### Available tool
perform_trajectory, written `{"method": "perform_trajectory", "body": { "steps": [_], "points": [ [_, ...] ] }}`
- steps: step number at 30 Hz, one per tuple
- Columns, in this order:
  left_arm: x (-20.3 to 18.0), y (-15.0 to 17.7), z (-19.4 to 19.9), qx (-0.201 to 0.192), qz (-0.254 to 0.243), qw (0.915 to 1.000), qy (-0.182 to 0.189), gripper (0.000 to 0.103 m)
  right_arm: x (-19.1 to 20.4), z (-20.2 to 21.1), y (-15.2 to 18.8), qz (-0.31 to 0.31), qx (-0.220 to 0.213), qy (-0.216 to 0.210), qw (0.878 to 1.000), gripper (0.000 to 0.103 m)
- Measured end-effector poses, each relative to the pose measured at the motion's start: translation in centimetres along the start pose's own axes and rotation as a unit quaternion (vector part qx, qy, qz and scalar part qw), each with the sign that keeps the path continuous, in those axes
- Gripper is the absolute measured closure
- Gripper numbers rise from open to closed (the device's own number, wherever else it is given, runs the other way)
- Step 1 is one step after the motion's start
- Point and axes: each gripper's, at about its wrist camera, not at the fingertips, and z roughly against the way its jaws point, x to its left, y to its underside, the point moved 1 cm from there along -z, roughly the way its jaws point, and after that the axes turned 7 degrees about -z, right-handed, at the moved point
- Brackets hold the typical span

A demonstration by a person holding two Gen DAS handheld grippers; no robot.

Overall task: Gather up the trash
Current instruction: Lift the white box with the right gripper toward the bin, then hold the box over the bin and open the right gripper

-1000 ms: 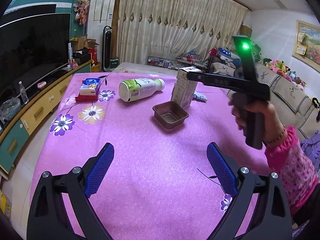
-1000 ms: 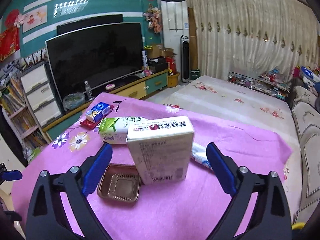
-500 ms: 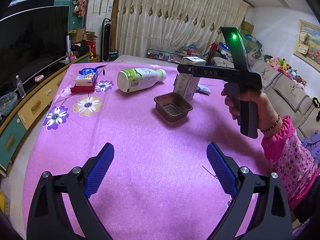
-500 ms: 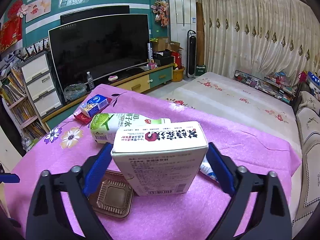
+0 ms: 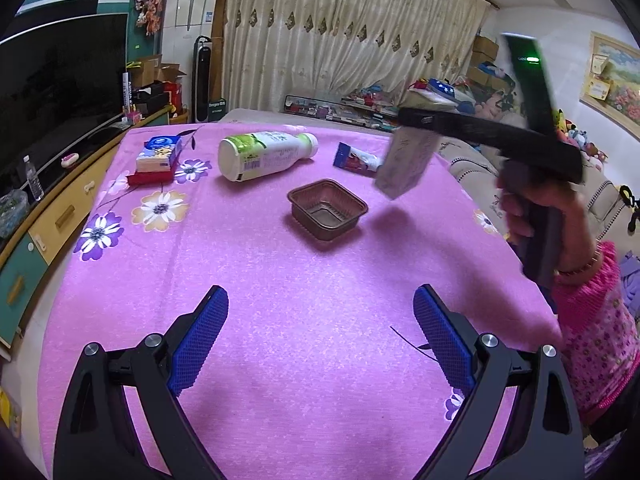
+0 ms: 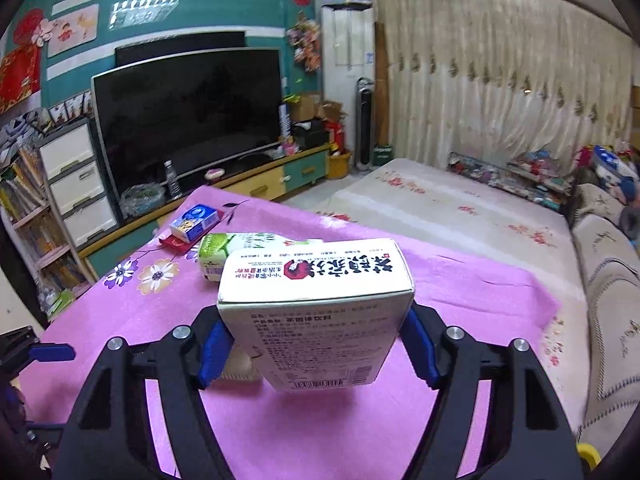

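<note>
Right hand-held gripper (image 6: 316, 344) clamping carton (image 6: 316, 312), red Chinese lettering, barcode

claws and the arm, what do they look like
Both claws, left and right, have black angular frames, silver bolts and blue textured pads. The right one has a black pistol handle and an upright bar with a green light. The hand wears a bracelet and pink floral sleeve.
</note>
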Motion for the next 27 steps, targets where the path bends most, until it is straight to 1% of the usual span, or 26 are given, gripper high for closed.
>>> {"method": "perform_trajectory", "body": {
  "steps": [2,6,8,10,14,16,20,23,27],
  "points": [
    [-0.5,0.0,-0.2,0.002,-0.002,1.0000,0.005,0.011,-0.9,1.9,0.5,-0.009,-0.009,0.012,1.000,0.034],
    [-1.8,-0.2,-0.4,0.003,-0.012,0.9998,0.016,0.011,-4.5,6.5,2.8,-0.045,-0.025,0.054,0.997,0.034],
    [-2.7,-0.4,-0.5,0.003,-0.021,0.9996,0.019,0.011,-6.1,7.9,3.9,-0.062,-0.026,0.075,0.995,0.034],
    [-3.6,-0.6,-0.6,0.001,-0.028,0.9993,0.025,0.011,-8.6,9.9,5.6,-0.086,-0.030,0.104,0.990,0.034],
    [-5.3,-1.0,-0.7,0.003,-0.043,0.9985,0.033,0.011,-12.6,12.6,8.6,-0.123,-0.032,0.146,0.981,0.034],
    [-6.3,-1.3,-0.8,0.002,-0.051,0.9981,0.035,0.011,-14.9,13.9,10.4,-0.144,-0.028,0.173,0.974,0.034],
    [-7.6,-1.7,-1.2,0.004,-0.061,0.9972,0.043,0.011,-18.8,15.4,13.5,-0.180,-0.019,0.211,0.961,0.034],
    [-8.8,-1.9,-1.7,0.010,-0.073,0.9962,0.048,0.011,-20.8,15.4,15.6,-0.192,-0.005,0.236,0.953,0.034],
    [-9.8,-2.2,-2.2,0.015,-0.086,0.9949,0.051,0.011,-22.6,14.9,17.2,-0.205,0.009,0.253,0.945,0.034]
  ]
}}
